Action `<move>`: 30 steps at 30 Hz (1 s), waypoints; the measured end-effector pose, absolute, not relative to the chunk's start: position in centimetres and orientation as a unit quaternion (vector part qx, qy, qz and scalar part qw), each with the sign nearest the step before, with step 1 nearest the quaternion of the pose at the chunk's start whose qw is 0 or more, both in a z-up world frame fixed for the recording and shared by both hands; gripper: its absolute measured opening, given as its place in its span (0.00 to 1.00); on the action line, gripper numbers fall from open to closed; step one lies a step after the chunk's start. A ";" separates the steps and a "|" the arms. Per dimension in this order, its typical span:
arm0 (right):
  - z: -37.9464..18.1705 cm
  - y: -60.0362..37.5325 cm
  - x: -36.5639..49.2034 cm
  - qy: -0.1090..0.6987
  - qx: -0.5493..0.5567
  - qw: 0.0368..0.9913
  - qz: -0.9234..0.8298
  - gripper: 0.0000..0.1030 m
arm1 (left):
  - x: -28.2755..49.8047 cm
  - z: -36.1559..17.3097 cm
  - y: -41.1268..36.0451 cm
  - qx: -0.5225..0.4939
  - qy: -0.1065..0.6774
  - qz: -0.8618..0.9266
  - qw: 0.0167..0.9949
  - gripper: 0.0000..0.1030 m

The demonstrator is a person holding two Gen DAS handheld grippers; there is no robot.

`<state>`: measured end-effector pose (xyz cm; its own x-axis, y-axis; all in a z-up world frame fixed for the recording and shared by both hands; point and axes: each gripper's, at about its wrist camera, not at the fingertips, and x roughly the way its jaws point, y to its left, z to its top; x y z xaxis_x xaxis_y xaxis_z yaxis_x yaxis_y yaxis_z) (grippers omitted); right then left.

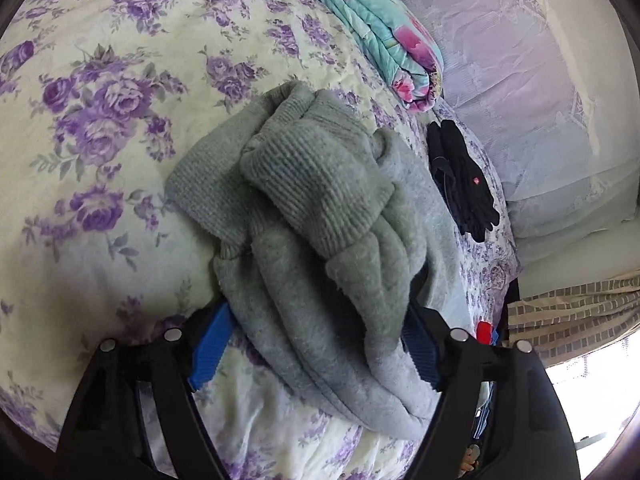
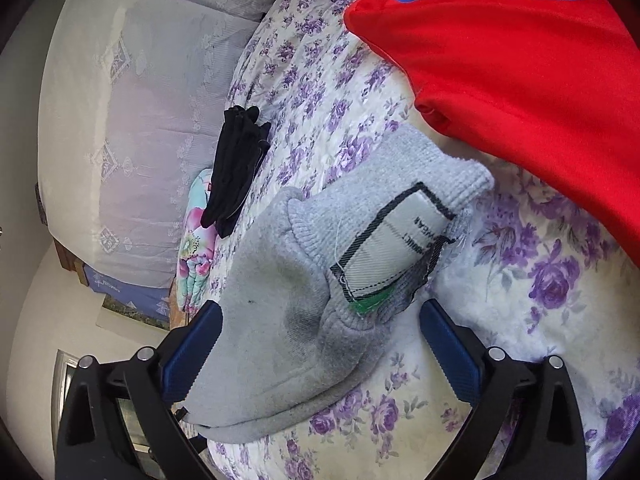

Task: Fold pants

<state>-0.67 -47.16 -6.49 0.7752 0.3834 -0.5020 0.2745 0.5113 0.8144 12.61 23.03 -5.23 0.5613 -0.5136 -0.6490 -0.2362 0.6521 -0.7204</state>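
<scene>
A: What is shown in the left wrist view?

B: The grey pants are seen bunched into a thick bundle on the floral bedspread, with ribbed cuffs piled on top. The left gripper is held with its jaws apart; the fabric lies between the blue pads, but it does not appear to be pinched. Black gloves are laid just beside the bundle, and a folded teal and pink quilt is seen farther back, near a pale pillow.

A: And in the right wrist view?

B: The other end of the pants is shown, with a ribbed band and a sewn label turned upward. The right gripper is spread wide; the cloth is touched, or nearly so, by the left pad, while the right pad stands clear of it over the bedspread. No grip is made. A red garment with a white and blue stripe is laid beyond the band, close to it; contact cannot be told. The black gloves are seen near the bed's edge.

A: How far along is the task judged to be?

B: A compact fold seems to be made and set down, since both grippers are open around it. The top layers look rumpled, so some smoothing or squaring may be left. Whether the edges are aligned underneath cannot be told.
</scene>
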 end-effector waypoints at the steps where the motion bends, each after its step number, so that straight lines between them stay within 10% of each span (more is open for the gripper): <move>1: -6.5 -47.1 -0.4 0.333 0.493 0.803 0.030 0.97 | 12.7 -5.2 22.9 -0.407 0.457 -0.088 0.786 0.72; 5: -5.9 -46.4 0.9 0.327 0.470 0.819 0.039 0.93 | 13.0 -5.3 23.0 -0.413 0.446 -0.093 0.789 0.56; 7: -6.2 -46.2 1.7 0.334 0.470 0.815 0.051 0.54 | 13.2 -5.3 23.3 -0.423 0.445 -0.105 0.782 0.43; 10: -7.5 -47.2 2.9 0.337 0.505 0.791 0.077 0.29 | 13.9 -4.4 23.4 -0.425 0.447 -0.126 0.777 0.29; 24: 5.8 -48.3 8.1 0.223 0.449 0.849 0.167 0.24 | 21.4 10.3 21.4 -0.377 0.358 -0.205 0.829 0.19; 30: -3.7 -49.6 8.0 0.326 0.467 0.813 0.118 0.25 | 20.9 1.7 22.7 -0.395 0.441 -0.194 0.782 0.24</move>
